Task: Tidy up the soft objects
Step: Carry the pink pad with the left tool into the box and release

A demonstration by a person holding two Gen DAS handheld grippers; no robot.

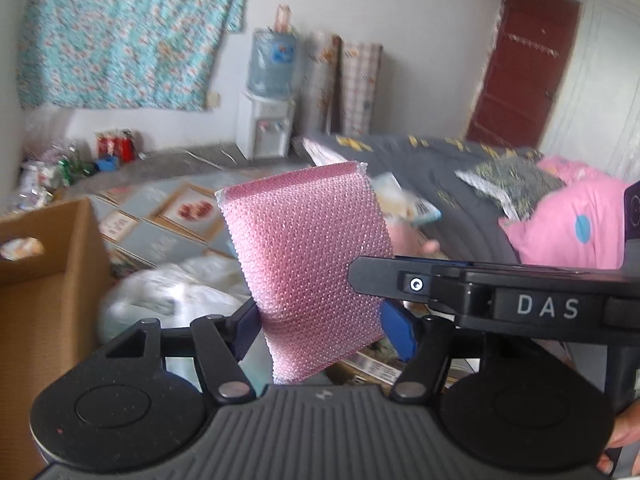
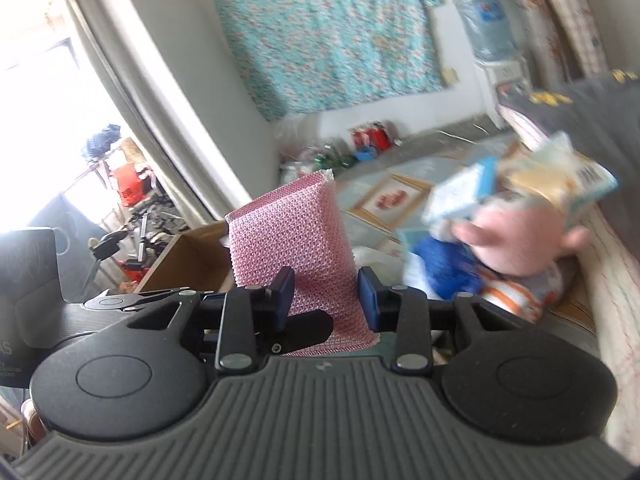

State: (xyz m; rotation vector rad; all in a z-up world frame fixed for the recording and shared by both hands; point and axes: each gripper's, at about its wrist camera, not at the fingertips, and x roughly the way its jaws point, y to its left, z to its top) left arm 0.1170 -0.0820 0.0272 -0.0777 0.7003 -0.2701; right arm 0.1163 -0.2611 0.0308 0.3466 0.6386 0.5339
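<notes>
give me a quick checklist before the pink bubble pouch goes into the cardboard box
1. Left gripper pads pressed on the pink bubble pouch: ok.
2. Right gripper also clamped on the pouch: ok.
3. Pouch lifted free, nothing hanging from it: ok.
4. Cardboard box open on top: ok.
5. Room inside the box: cannot tell, its floor is hidden.
6. Plush toy and packets clear of the path to the box: ok, they lie on the far side.
</notes>
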